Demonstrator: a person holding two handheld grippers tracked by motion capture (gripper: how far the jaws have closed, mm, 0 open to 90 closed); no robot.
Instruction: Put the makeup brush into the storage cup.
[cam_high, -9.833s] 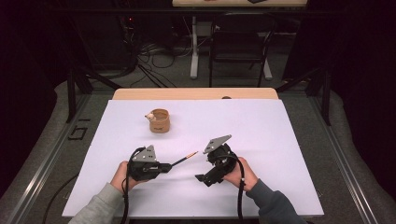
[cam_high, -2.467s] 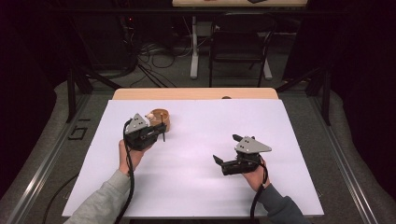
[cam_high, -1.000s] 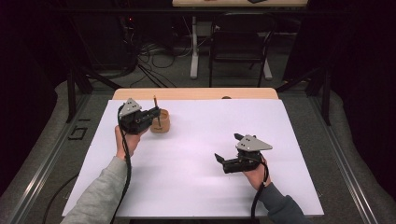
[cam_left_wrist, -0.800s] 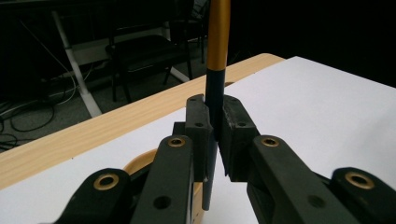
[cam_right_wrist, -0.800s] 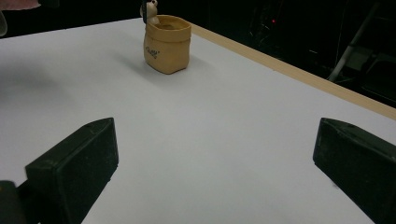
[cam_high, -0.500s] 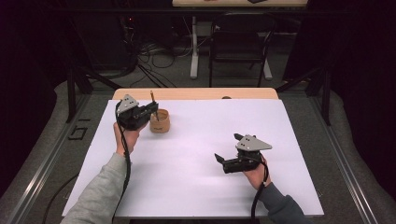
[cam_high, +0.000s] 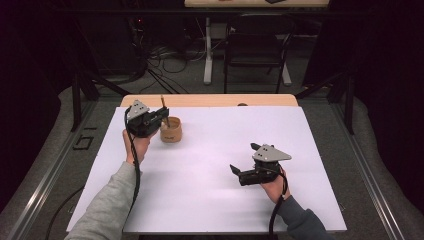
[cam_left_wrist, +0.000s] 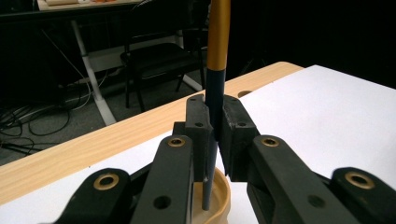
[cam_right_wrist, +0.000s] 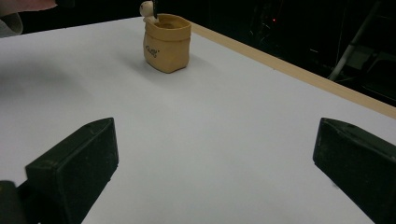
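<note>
The left tool (cam_high: 161, 118) stands at about ten o'clock on the white worktop (cam_high: 215, 190), held up in the person's left hand (cam_high: 137, 146). Its two black jaws are clamped on a thin pen with a dark blue lower body and a golden upper part (cam_left_wrist: 215, 88). The pen is upright, and in the left gripper view its lower end goes down into the mouth of a small tan ceramic pot shaped like a sack (cam_high: 170, 131). I cannot tell if the tip touches the bottom. The pot sits on the worktop just beside the left tool, near the far wooden edge (cam_high: 210, 100). The right tool (cam_high: 236, 172) rests low at about four o'clock, well apart from the pot, with its jaws wide apart and nothing between them.
</note>
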